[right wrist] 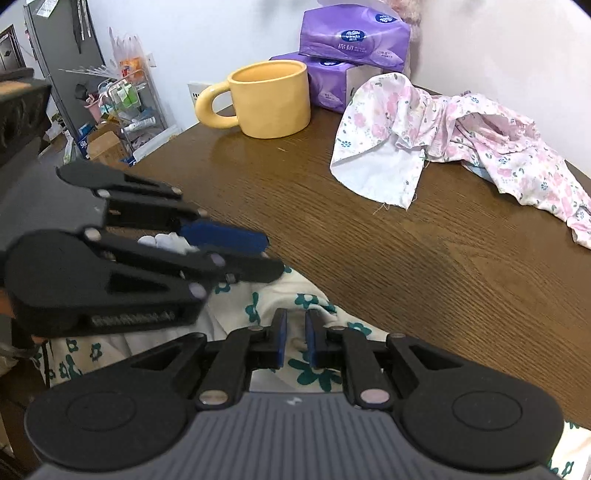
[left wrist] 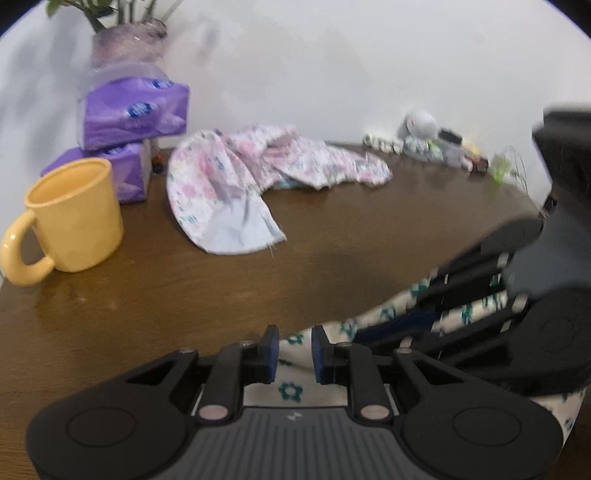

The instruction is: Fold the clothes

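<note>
Yellow mug (right wrist: 267,98) beside purple tissue packs (right wrist: 354,35).

"Vinda" reads in white on a blue oval on the upper purple tissue pack (right wrist: 354,37) at twelve o'clock — its smaller characters are illegible.

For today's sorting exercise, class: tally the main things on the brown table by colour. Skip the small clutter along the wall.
Purple plastic-wrapped tissue packs: 2
Yellow ceramic mug: 1
Pink floral cloth: 1
Cream cloth with green flowers: 1
Total: 5
</note>
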A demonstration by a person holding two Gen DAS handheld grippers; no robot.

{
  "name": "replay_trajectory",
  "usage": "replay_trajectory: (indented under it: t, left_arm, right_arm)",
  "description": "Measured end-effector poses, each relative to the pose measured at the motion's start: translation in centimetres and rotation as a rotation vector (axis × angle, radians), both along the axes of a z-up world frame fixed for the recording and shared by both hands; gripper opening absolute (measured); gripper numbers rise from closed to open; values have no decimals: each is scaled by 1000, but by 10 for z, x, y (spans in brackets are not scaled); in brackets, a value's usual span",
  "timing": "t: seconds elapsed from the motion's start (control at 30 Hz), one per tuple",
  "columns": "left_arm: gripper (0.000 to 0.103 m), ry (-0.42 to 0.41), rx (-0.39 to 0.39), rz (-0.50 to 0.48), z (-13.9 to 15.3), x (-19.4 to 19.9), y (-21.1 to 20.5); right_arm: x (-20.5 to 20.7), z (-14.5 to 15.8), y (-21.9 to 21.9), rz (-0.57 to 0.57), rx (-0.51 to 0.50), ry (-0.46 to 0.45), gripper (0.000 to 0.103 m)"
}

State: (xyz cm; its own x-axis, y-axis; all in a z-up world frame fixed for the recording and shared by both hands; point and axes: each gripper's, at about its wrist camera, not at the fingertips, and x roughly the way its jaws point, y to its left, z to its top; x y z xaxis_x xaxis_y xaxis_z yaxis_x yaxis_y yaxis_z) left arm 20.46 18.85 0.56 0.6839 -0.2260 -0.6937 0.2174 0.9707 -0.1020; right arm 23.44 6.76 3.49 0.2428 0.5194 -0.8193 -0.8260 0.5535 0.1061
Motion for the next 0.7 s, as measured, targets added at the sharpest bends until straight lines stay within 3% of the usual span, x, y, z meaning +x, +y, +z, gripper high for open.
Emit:
replay_trajectory:
  t: [0.2,0.37,0.7]
  left_arm:
    - [18,-6,0,-3,-1,-6,2]
    - [18,-40,-4,20,9,-11,5]
    - [22,-13,6,38,0,-4,4]
  right_arm:
    - [6,18,-7,-38,89,-10,12]
    - [7,-2,5,-23,17,9,12]
    - [4,5,-2,-31,47,-16,12]
